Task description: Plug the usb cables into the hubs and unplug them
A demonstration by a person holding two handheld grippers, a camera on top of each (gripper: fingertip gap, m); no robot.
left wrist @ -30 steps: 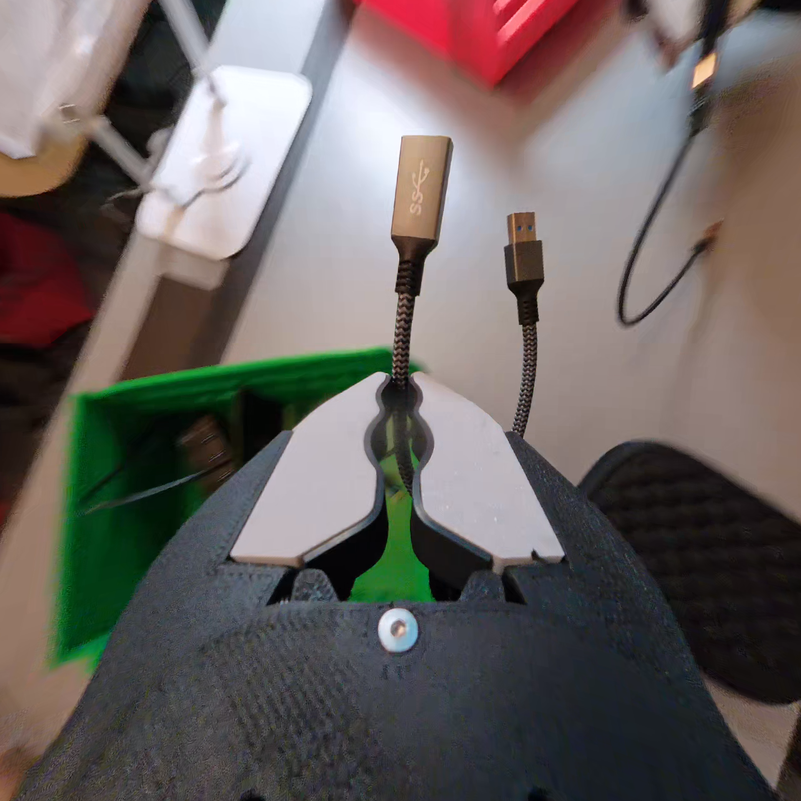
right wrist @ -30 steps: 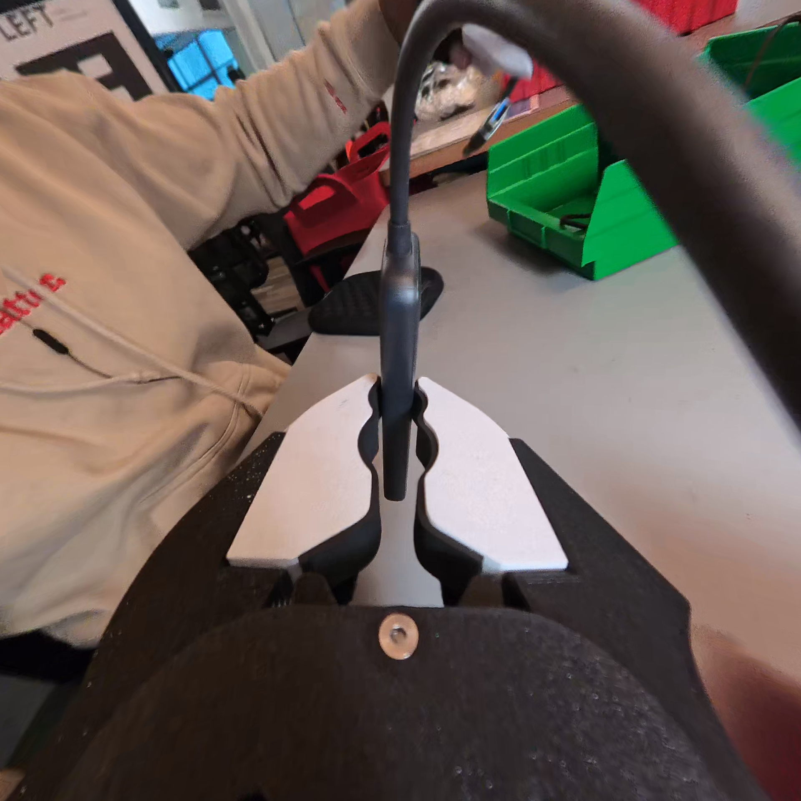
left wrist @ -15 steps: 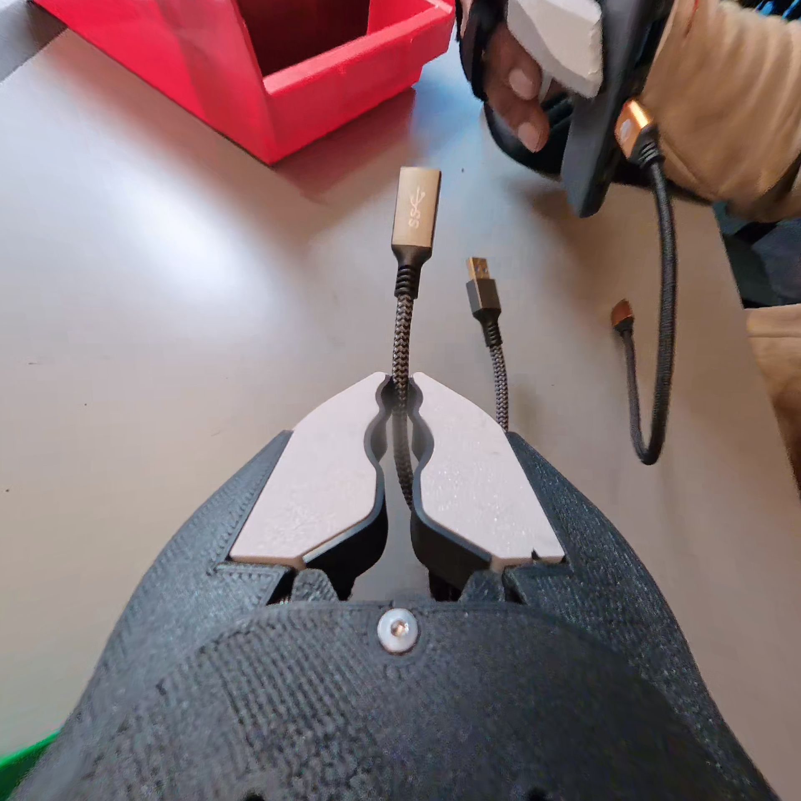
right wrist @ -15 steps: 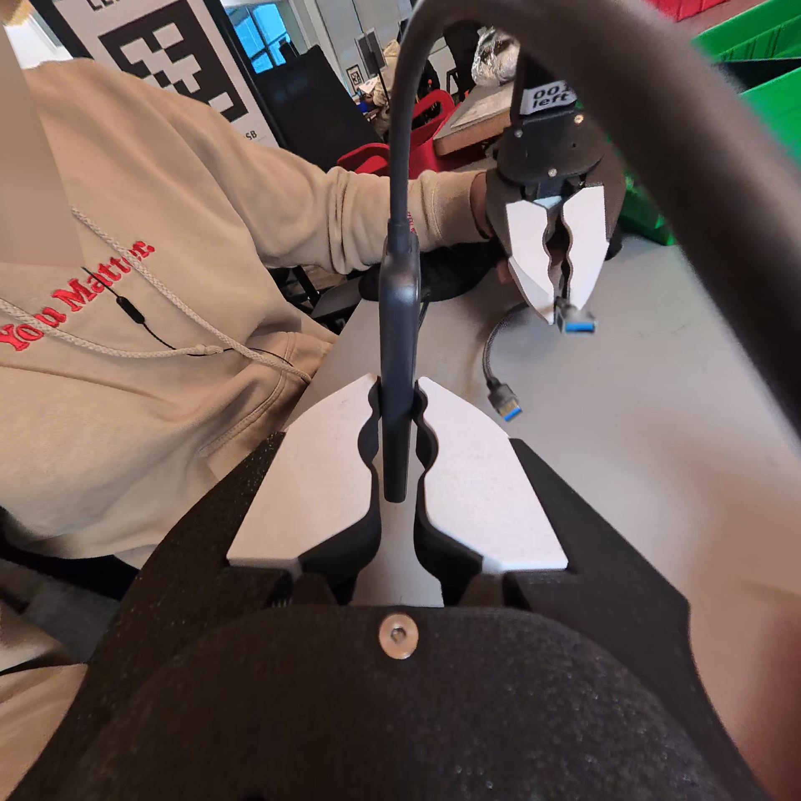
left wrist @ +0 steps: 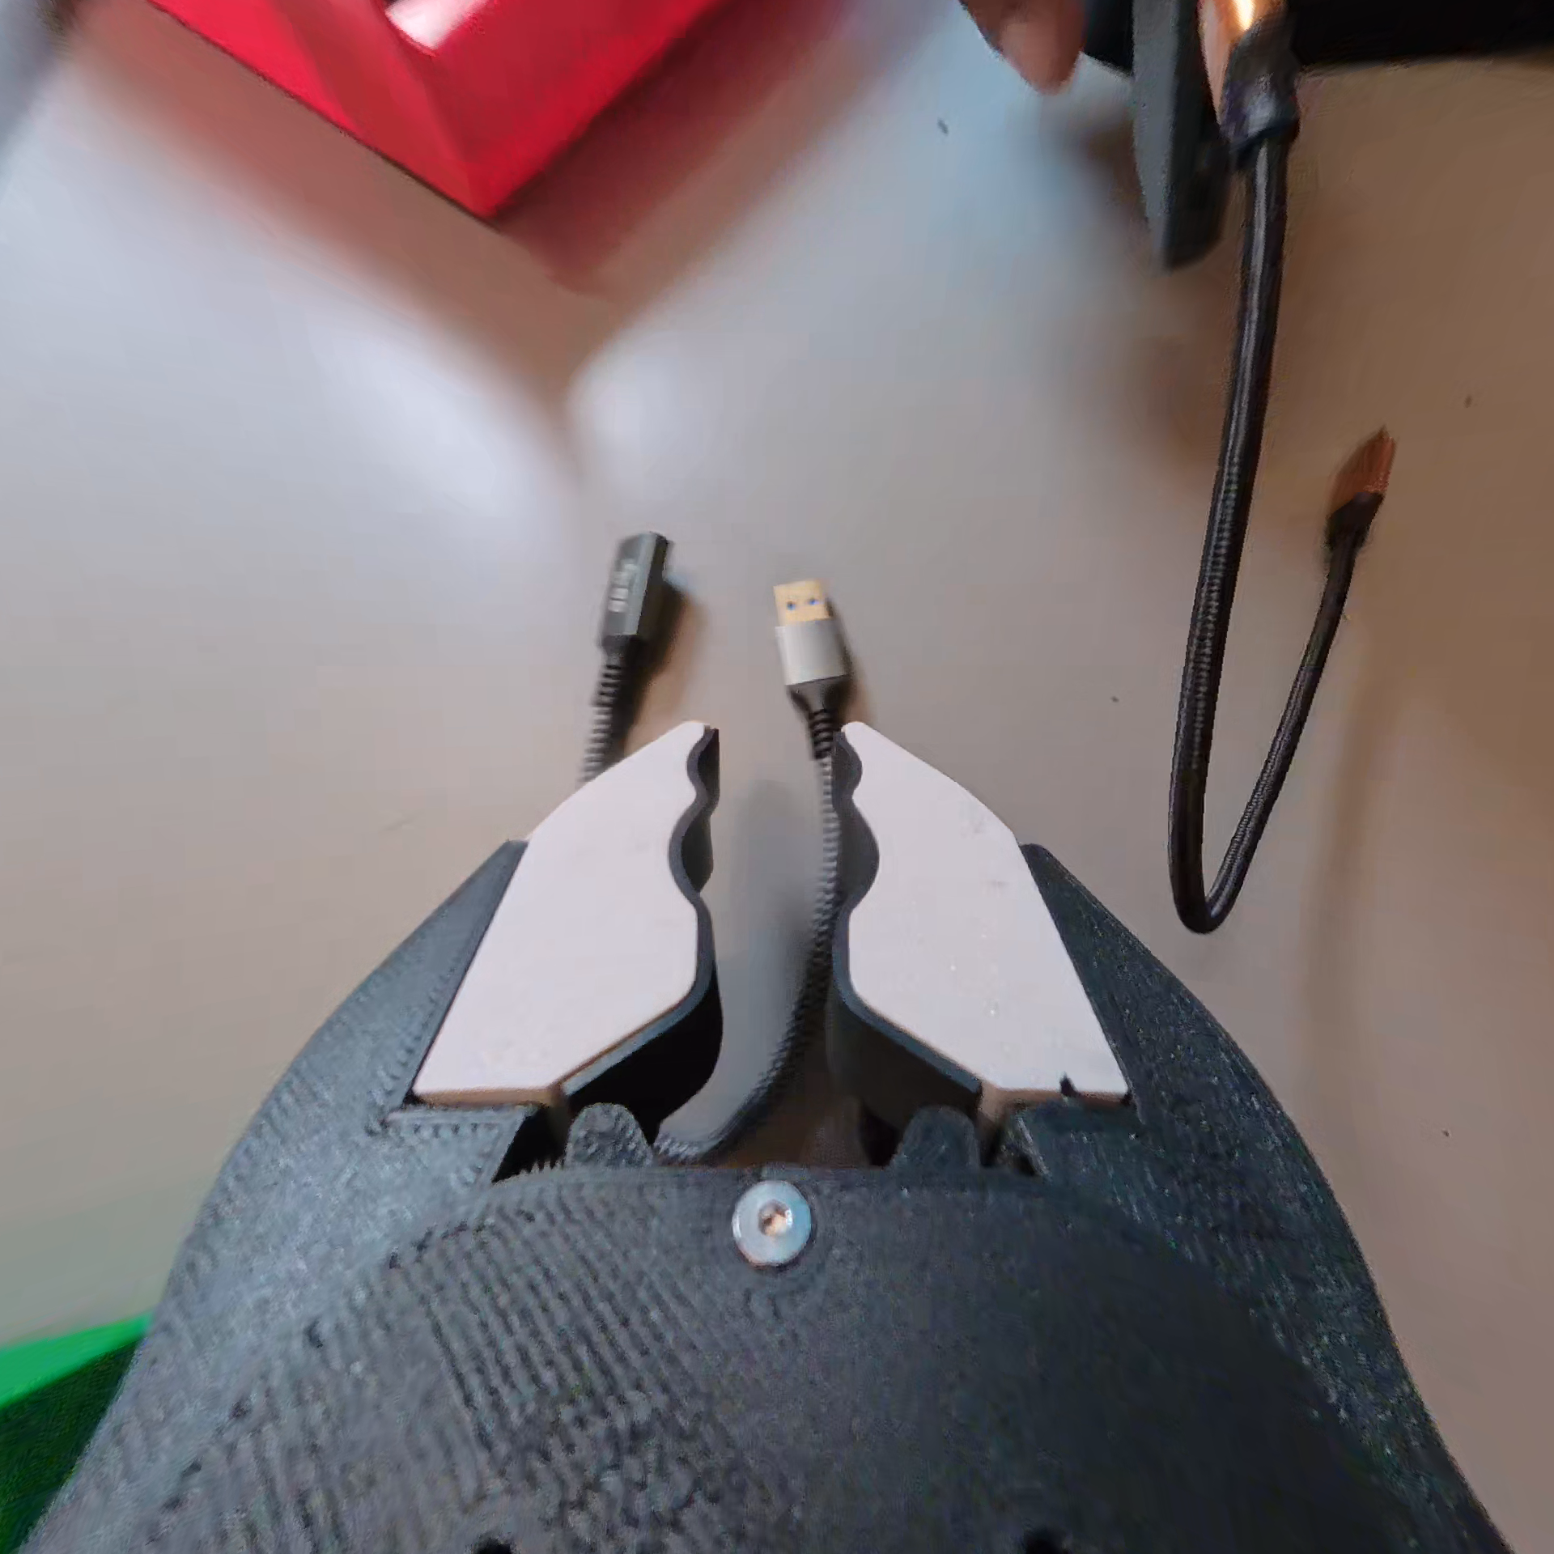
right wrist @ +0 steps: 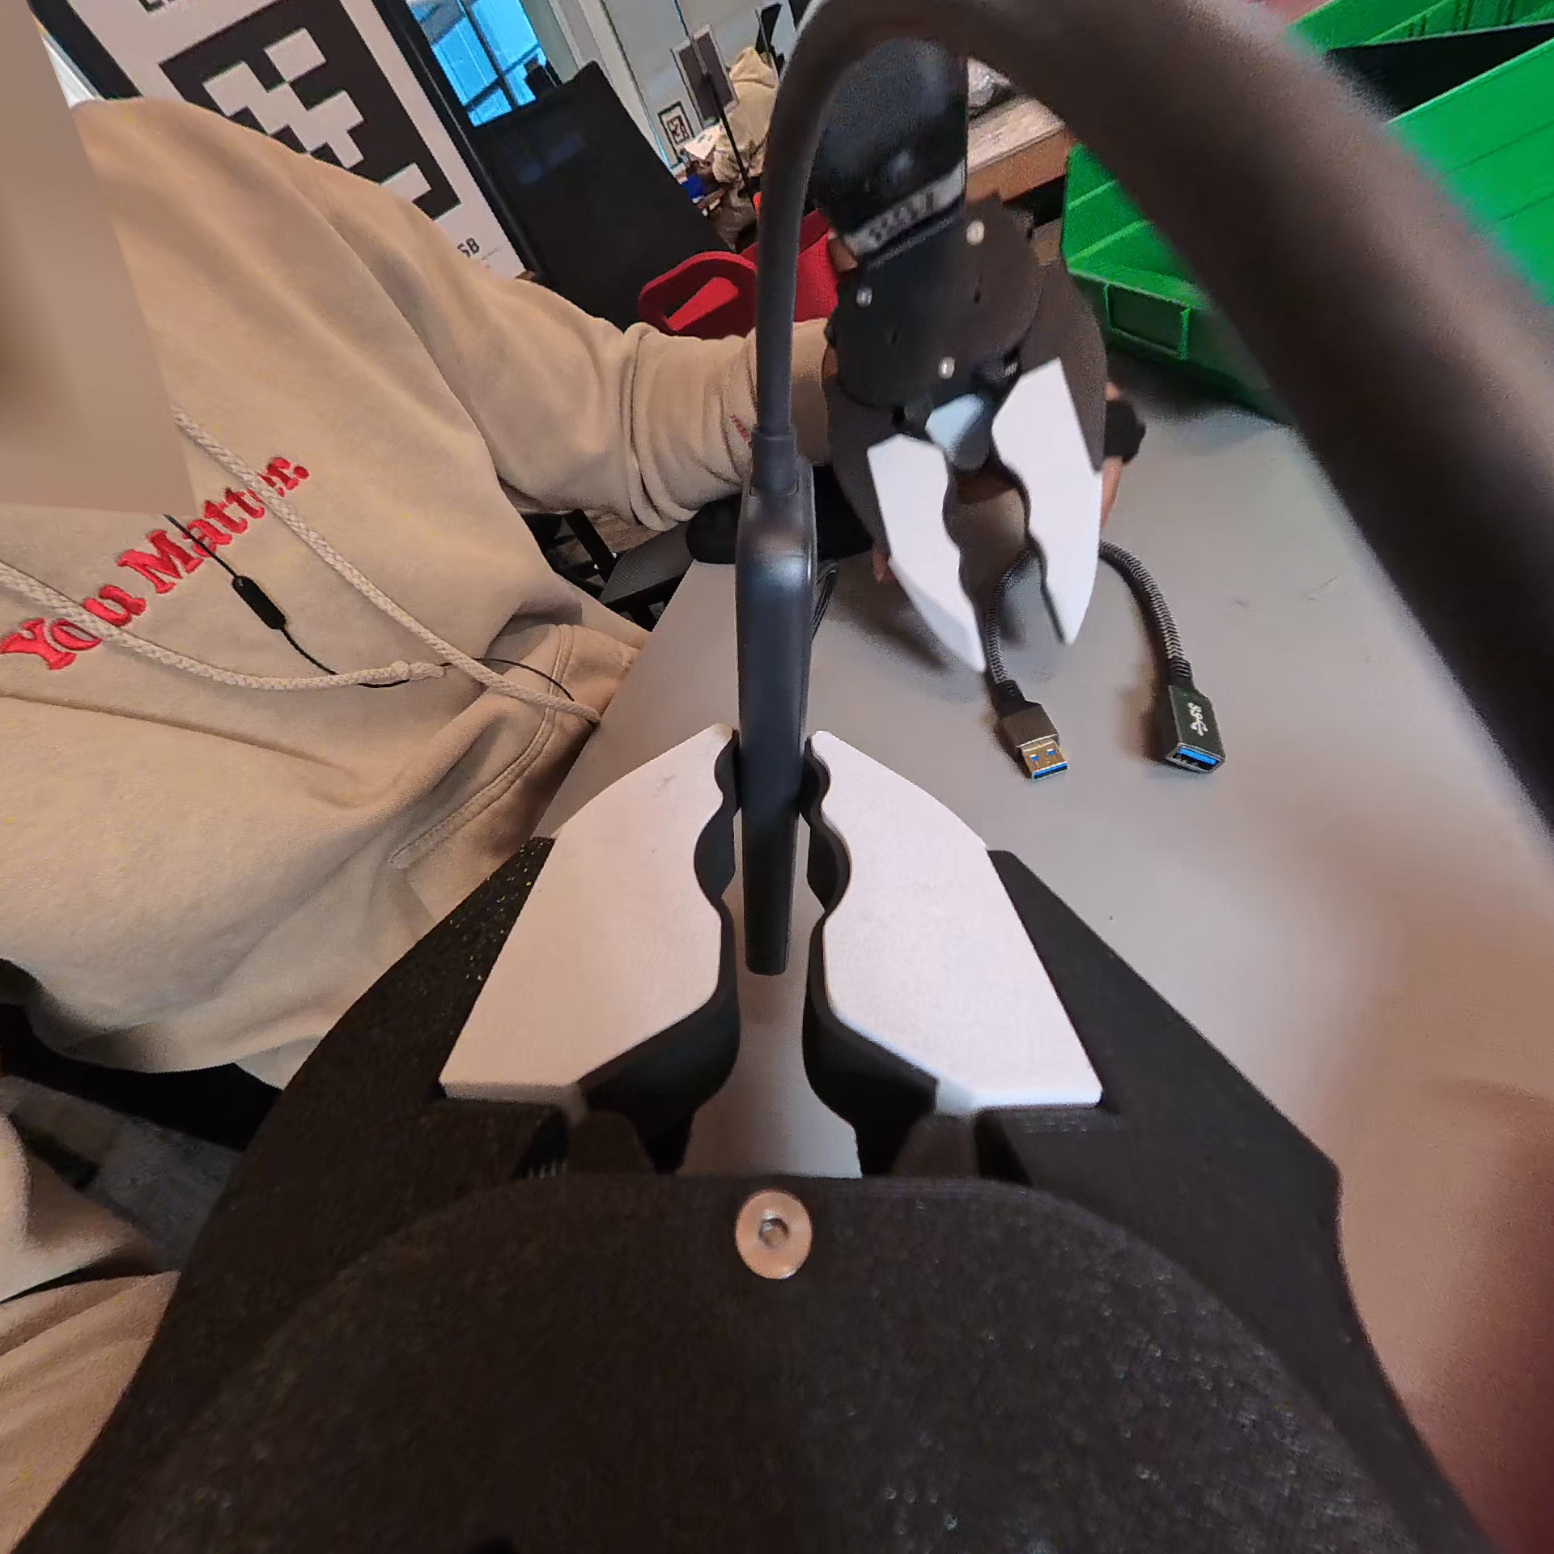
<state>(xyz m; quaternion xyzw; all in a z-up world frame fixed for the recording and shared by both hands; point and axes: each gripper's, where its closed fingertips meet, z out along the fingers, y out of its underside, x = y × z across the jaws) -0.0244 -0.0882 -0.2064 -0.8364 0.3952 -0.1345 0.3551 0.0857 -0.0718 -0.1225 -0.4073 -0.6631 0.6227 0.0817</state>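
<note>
The left claw (left wrist: 778, 740) is standing released low in the left wrist frame, its white fingers (left wrist: 589, 908) spread over the braided usb cable (left wrist: 820, 858), which is lying on the grey surface (left wrist: 252, 589) with its plug (left wrist: 807, 635) and socket end (left wrist: 635, 589) side by side at mid-frame. The right claw (right wrist: 772, 744) is gripping the dark hub (right wrist: 774, 673) edge-on at the centre of the right wrist frame, the hub's own lead (right wrist: 778, 277) arching overhead. Likely risks: closing on the thin braid rather than the plug body would be letting the plug droop and miss the port; the hub's stiff lead could be twisting it off line.
</note>
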